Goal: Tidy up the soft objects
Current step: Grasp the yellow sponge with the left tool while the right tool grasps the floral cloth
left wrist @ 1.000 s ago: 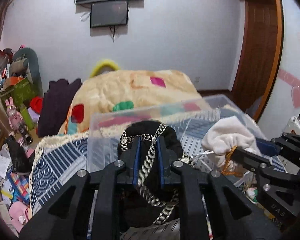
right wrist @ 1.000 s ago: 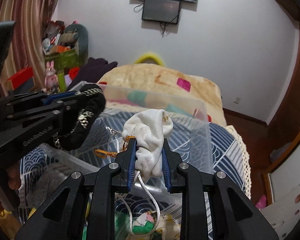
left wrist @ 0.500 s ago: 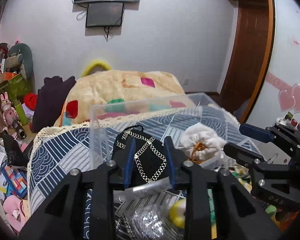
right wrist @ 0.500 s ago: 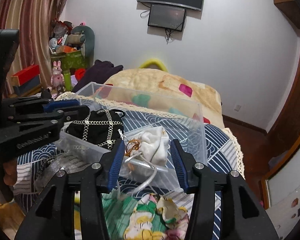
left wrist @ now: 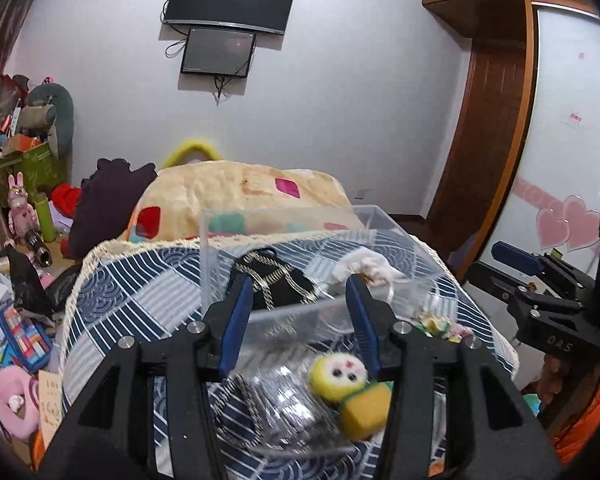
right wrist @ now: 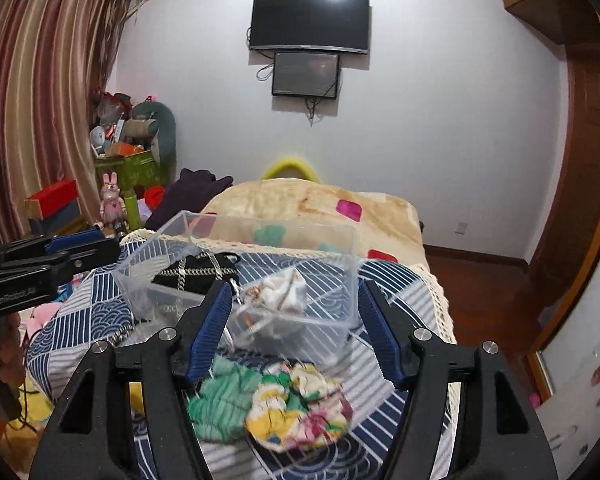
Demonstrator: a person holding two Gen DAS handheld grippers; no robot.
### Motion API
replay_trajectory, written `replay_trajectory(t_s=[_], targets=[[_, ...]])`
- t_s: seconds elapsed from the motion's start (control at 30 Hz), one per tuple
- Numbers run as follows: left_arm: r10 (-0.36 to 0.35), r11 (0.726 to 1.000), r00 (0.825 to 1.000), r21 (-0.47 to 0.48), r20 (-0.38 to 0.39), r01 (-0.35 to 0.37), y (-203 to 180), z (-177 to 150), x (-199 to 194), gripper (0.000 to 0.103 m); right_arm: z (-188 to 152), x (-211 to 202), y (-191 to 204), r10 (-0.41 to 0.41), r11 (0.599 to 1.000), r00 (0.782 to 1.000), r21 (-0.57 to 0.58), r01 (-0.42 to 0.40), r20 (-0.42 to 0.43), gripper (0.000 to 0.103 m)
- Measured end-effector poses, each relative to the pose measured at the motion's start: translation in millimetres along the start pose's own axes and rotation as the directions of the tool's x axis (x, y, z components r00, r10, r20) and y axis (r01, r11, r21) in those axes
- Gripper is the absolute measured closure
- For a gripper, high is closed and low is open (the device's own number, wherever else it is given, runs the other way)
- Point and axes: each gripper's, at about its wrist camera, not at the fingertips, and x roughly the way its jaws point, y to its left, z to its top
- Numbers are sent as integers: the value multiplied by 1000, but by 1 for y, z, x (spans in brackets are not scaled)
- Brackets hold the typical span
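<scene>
Both grippers have let go and drawn back since a second ago: the black chain-trimmed pouch (left wrist: 274, 286) and the white drawstring pouch (right wrist: 282, 290) now lie side by side inside the clear plastic bin (right wrist: 342, 326) on the bed's blue patterned cover (left wrist: 140, 292). Left gripper (left wrist: 300, 320) and right gripper (right wrist: 296, 328) both hold their fingers wide with nothing between them. Just in front of the bin lie a yellow plush toy (left wrist: 350, 388) and a crumpled floral cloth (right wrist: 296, 408).
</scene>
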Motion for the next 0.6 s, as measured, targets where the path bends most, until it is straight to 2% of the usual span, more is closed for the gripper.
replay_trajectory(t_s=[0.3, 0.47, 0.6], targets=[[-34, 999, 999, 38, -41, 35, -32, -35, 5, 51, -31, 2, -6, 2, 999, 998, 47, 1, -62, 40], [-102, 995, 989, -24, -105, 100, -38, -54, 18, 51, -57, 14, -5, 32, 994, 993, 108, -20, -112, 40], [-79, 997, 991, -8, -111, 78, -42, -65, 18, 51, -70, 21, -7, 46, 990, 989, 137, -26, -143, 40]])
